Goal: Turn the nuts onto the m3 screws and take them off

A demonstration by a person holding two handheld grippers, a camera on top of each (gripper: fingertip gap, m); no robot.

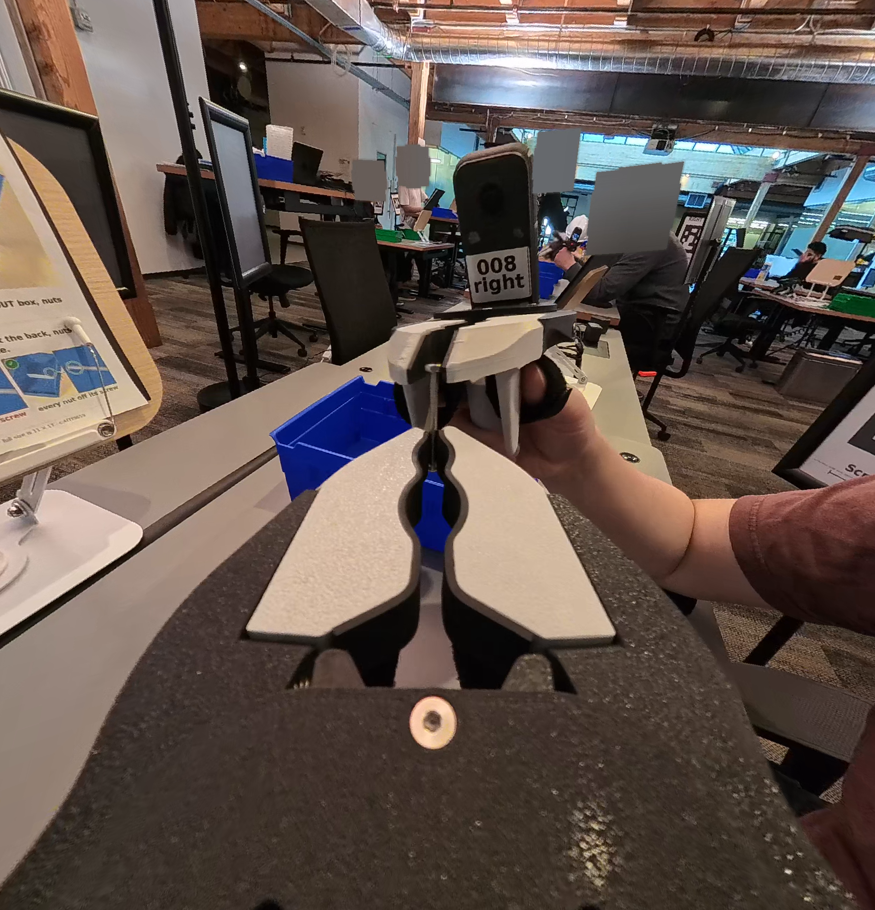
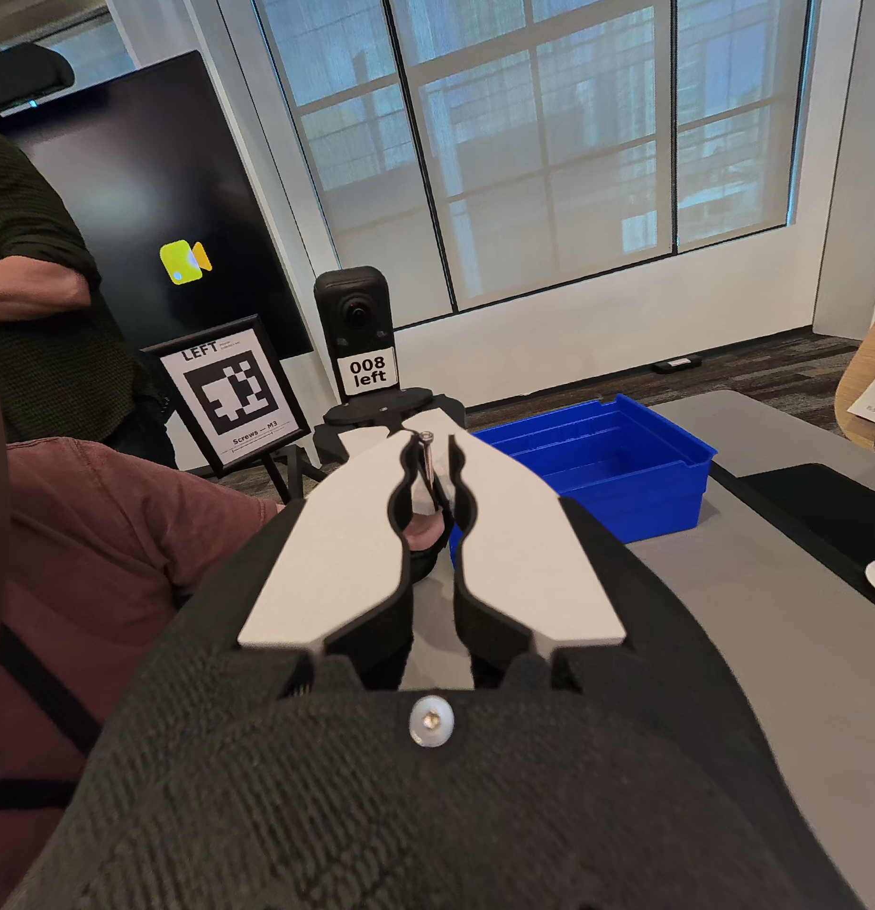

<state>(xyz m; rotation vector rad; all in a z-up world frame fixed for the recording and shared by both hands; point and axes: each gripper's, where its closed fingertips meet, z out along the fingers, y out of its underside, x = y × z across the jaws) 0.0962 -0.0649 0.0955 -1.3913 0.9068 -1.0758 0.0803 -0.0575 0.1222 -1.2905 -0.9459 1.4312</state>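
Note:
A thin metal M3 screw [image 1: 431, 404] stands upright in the air between my two grippers. My left gripper [image 1: 433, 436] is shut on its lower end. My right gripper [image 2: 429, 438] faces the left one, with its jaws a small way apart around the screw's [image 2: 429, 468] top end. That end is a small ring-shaped metal piece; I cannot tell whether it is the head or a nut. In the left wrist view the right gripper [image 1: 431, 367] sits at the top of the screw, held by a hand. The left gripper's tips [image 2: 425, 497] show behind the right fingers.
A blue plastic bin [image 1: 337, 433] [image 2: 598, 468] stands on the grey table [image 1: 204, 468] just below and behind the grippers. An instruction sheet on a stand [image 1: 41, 320] is at the left. A framed marker sign [image 2: 233, 394] and a standing person [image 2: 31, 295] are beyond the table. My left and right fingertips are right by each other.

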